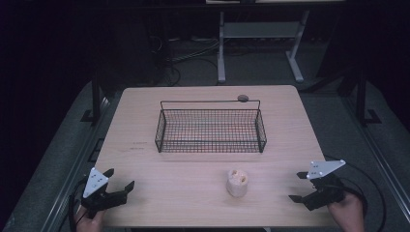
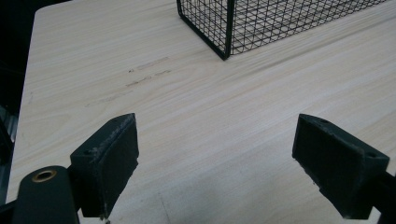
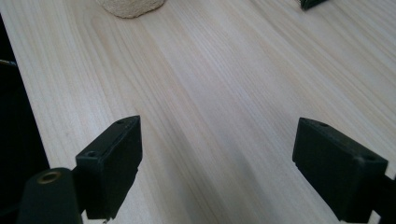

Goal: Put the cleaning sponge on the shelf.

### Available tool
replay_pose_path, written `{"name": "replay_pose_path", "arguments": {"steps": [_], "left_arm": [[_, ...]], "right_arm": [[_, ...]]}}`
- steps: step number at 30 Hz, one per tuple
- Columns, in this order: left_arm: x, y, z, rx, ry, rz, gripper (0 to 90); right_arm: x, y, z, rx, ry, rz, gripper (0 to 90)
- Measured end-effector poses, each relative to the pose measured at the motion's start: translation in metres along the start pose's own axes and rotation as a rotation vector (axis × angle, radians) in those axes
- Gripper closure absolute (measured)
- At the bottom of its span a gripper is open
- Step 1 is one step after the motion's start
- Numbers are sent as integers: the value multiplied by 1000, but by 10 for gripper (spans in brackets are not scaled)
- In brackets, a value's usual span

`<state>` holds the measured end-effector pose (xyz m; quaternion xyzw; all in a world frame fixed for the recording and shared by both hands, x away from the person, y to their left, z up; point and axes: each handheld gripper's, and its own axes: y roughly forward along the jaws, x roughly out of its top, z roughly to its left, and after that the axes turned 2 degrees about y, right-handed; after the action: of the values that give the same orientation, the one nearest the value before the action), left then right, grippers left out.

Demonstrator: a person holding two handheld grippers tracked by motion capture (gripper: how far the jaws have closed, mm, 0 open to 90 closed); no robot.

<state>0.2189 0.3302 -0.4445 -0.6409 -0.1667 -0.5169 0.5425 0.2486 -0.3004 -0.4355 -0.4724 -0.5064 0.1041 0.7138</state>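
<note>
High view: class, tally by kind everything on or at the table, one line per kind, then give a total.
Black wire basket: 1
Beige lumpy object: 1
Small round dark object by the basket's far rim: 1
Hand-held grippers, left gripper and right gripper, both open: 2
Total: 5

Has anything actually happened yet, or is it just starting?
Just starting, it seems. The wire basket holds nothing, and the pale lump sits on the table in front of it. Left gripper and right gripper are open, apart from it. Grasping and moving it remain.

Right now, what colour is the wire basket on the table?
Black, an open wire grid; the basket shows best in the high view.
</note>
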Motion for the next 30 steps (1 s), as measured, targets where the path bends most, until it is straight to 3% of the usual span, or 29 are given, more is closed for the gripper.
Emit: {"name": "replay_pose_path", "arguments": {"steps": [12, 30], "left_arm": [[0, -1, 0, 0, -1, -1, 137], [-2, -4, 2, 9, -13, -4, 137]], "right_arm": [[8, 6, 4, 27, -15, 17, 154], [34, 10, 12, 56, -61, 39, 154]]}}
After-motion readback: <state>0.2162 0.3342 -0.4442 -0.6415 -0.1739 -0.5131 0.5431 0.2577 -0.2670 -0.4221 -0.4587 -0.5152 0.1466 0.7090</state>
